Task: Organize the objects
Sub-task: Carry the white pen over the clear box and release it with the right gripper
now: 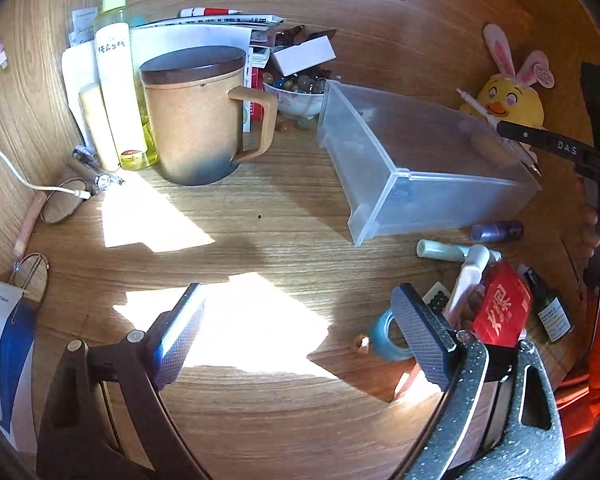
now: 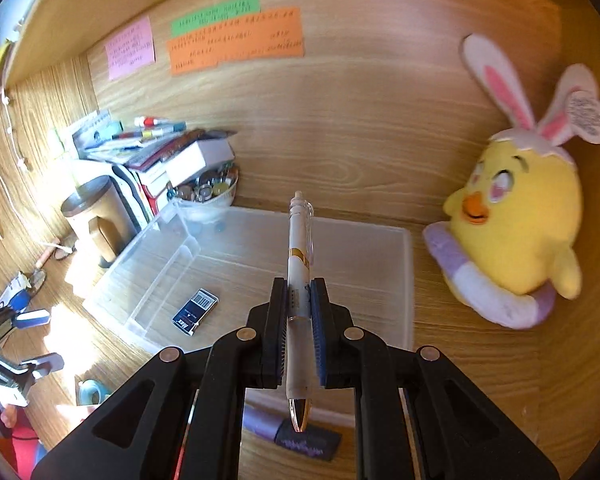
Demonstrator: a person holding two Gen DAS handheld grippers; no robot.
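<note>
My right gripper (image 2: 299, 300) is shut on a white pen (image 2: 299, 264) and holds it above the clear plastic bin (image 2: 396, 280). A small dark box (image 2: 195, 311) lies inside the bin. In the left wrist view the bin (image 1: 420, 168) lies at the right, with the right gripper (image 1: 512, 132) and the pen (image 1: 476, 106) over its far end. My left gripper (image 1: 300, 328) is open and empty above the sunlit desk, left of a pile of small items: a red pack (image 1: 500, 308), a blue tape roll (image 1: 384, 336), a purple tube (image 1: 496, 231).
A tan lidded mug (image 1: 198, 116), a yellow spray bottle (image 1: 118, 80), stacked books and papers (image 1: 220, 28) and a bowl of beads (image 1: 298, 90) stand at the back left. A yellow plush chick (image 2: 516, 224) sits right of the bin. Glasses (image 1: 60, 200) and a cable lie at the left.
</note>
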